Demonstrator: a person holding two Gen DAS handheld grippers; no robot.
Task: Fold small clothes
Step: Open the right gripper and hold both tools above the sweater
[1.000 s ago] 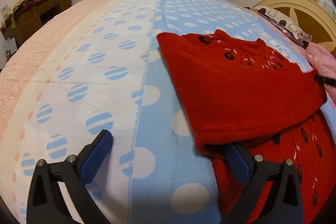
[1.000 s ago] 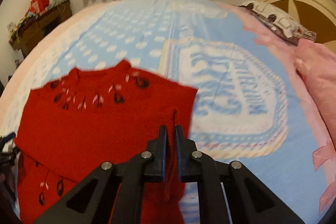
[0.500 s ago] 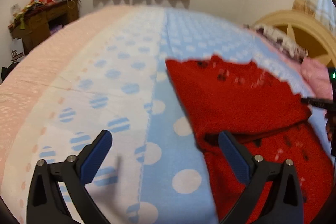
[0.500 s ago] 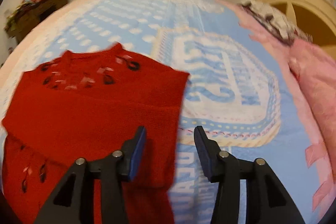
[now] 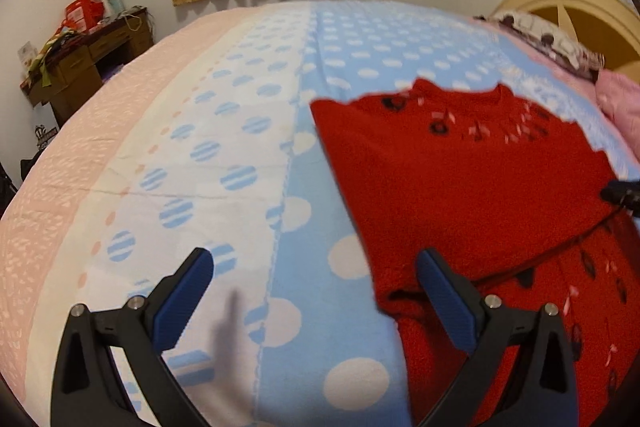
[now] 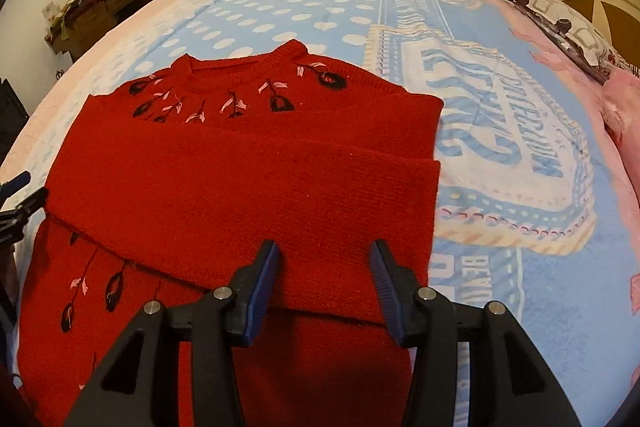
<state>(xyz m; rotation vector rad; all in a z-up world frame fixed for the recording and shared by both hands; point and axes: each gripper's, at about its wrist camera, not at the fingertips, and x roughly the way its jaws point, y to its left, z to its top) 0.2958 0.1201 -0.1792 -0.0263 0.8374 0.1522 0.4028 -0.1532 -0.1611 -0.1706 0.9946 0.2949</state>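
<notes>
— Now that the sleeves lie crossed over its chest, where does the red knitted sweater with black and pink embroidered flowers (image 6: 248,187) sit?

— Flat on the blue polka-dot bed blanket (image 5: 332,339), neckline toward the far wall, hem toward the person. Both folded sleeves form a band across the body, with the flower embroidery showing above and below it.

— And what changed in the last second?

— A second ago the right gripper (image 6: 324,279) was pinched shut on a fold of red knit. It has since let go: its blue-padded jaws stand apart above the sleeve band, with nothing between the pads. The fabric it released lies settled and flat.

— The left gripper (image 5: 316,291)?

— Wide apart as before, hovering over the sweater's left edge, one finger over the blanket, the other over red knit. It grips nothing.

— So what does that mean for the fold?

— I'd judge the sleeve stage finished. What remains is probably bringing the hem up toward the collar.

— Anything around it that matters?

— A pink quilt (image 6: 624,123) lies bunched on the right near the cream headboard (image 5: 580,11), well apart. A cluttered wooden desk (image 5: 80,67) stands by the far wall.
</notes>
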